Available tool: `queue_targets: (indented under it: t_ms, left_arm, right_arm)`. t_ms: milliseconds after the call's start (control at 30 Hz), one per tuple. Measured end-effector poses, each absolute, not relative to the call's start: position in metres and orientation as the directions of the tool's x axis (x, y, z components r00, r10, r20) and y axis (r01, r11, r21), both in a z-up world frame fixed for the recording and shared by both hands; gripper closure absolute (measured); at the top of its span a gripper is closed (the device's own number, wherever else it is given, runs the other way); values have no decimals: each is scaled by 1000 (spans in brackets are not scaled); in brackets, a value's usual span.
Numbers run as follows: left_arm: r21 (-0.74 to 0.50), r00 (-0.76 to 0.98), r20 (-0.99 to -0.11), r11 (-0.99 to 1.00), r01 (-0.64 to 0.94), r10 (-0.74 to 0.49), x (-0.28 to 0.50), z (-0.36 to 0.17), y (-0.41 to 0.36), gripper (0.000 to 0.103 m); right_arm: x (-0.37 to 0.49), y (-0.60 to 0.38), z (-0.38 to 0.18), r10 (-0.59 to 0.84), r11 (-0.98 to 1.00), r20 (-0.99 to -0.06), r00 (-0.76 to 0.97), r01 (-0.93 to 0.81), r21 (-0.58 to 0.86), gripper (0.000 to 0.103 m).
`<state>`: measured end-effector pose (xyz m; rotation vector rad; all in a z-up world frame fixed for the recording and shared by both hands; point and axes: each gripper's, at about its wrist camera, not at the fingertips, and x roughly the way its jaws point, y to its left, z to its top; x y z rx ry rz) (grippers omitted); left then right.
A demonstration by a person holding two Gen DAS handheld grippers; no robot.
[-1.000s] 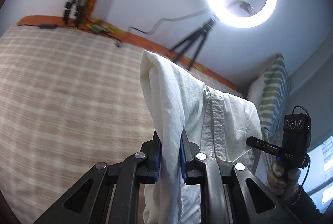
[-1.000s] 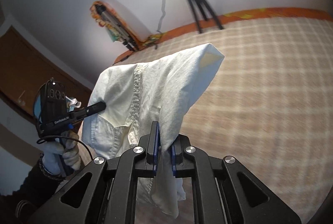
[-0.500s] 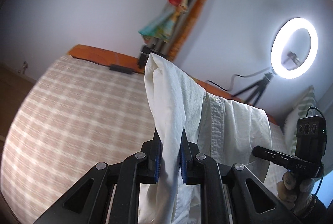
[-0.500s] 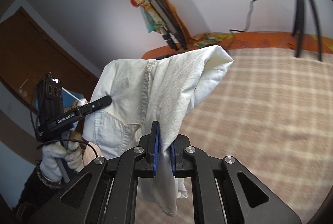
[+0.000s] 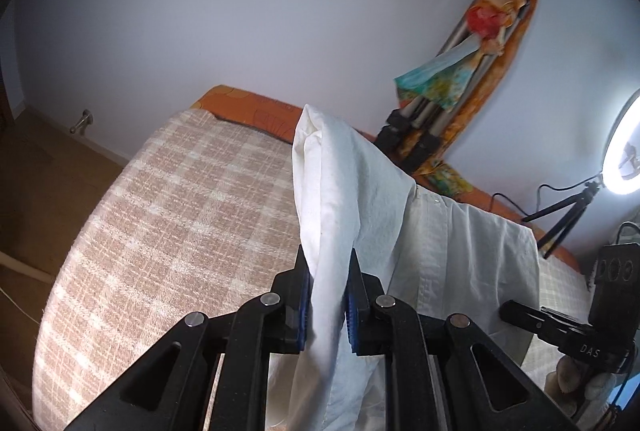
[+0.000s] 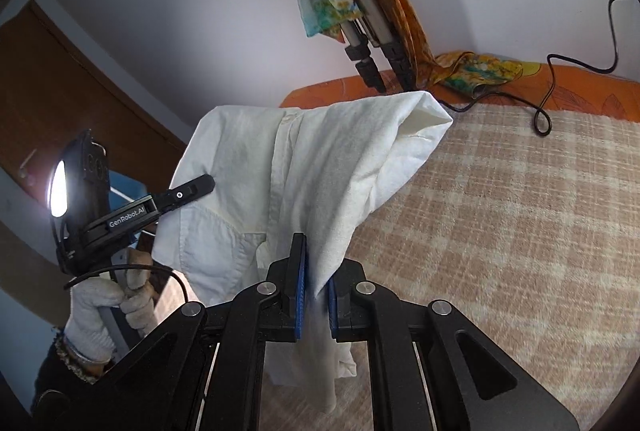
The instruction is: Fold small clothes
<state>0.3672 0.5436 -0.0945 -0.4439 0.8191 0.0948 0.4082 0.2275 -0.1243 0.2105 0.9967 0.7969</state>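
Note:
A small white buttoned shirt (image 5: 440, 243) hangs in the air above the bed, stretched between both grippers. My left gripper (image 5: 327, 295) is shut on one shoulder of it, with the cloth pinched between the blue pads. My right gripper (image 6: 316, 295) is shut on the other shoulder of the shirt (image 6: 312, 175). The placket and a chest pocket face the right wrist camera. Each gripper shows in the other's view: the right one (image 5: 520, 315) at the far right, the left one (image 6: 196, 191) at the left. The shirt's lower part hangs out of sight.
A bed with a beige checked blanket (image 5: 180, 223) lies below, with an orange border (image 6: 560, 87) by the wall. A folded tripod with colourful cloth (image 5: 452, 87) leans on the wall. A ring light on a small tripod (image 5: 624, 151) stands right. A brown door (image 6: 60, 103) is left.
Both grippers have swung left with the shirt held between them. The ring light has slid to the right edge of the left view and out of the right view.

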Motion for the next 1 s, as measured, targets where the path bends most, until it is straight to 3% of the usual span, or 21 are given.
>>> queue_targets:
  t_ms: [233, 400, 433, 467, 767, 1000]
  left_arm:
    - [-270, 668, -744, 921, -280, -15, 375, -106, 542, 87]
    - [-203, 667, -742, 925, -322, 69, 371, -103, 540, 72]
    - [-202, 671, -737, 924, -323, 74, 370, -101, 541, 71]
    - [-197, 676, -733, 926, -323, 80, 367, -98, 540, 69]
    - [-170, 707, -700, 938, -301, 99, 338, -63, 511, 59]
    - [-153, 751, -652, 954, -258, 98, 296, -23, 465, 57]
  right_arm:
    - [419, 226, -139, 626, 748, -713, 315, -500, 436, 95]
    - [423, 237, -142, 522, 808, -768, 371, -502, 307, 81]
    - [422, 236, -140, 514, 812, -768, 381, -505, 292, 72]
    - [421, 234, -138, 507, 815, -767, 393, -507, 280, 70]
    - [396, 214, -105, 501, 816, -740, 448, -530, 232, 60]
    - [361, 194, -72, 510, 808, -711, 484, -554, 202, 60]
